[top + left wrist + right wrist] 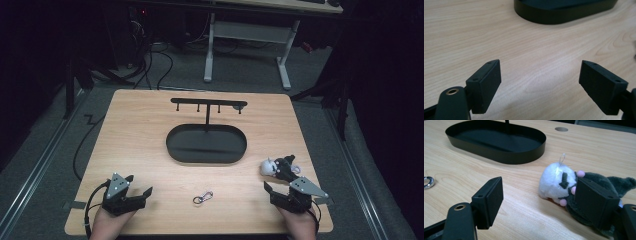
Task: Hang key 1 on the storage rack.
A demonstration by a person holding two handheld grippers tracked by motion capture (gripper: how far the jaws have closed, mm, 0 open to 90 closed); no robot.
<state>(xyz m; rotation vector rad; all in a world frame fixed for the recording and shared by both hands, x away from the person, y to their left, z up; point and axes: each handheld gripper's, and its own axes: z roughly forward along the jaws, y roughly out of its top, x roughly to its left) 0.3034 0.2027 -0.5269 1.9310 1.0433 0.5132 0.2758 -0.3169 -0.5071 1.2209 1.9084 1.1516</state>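
Right tool [537, 202] is hovering spread beside the plush toy [564, 186], lying right of the black tray [499, 155], apparently lining up a pinch; left tool [540, 86] is waiting spread over bare desk [499, 37].

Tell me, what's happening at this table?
A person sits at a wooden table with a two-jaw gripper in each hand. The right gripper is open just behind a small black-and-white plush toy, one jaw beside it, not gripping. The left gripper is open over bare wood. A metal clip lies between them, and a black oval tray with a hook stand waits farther back.
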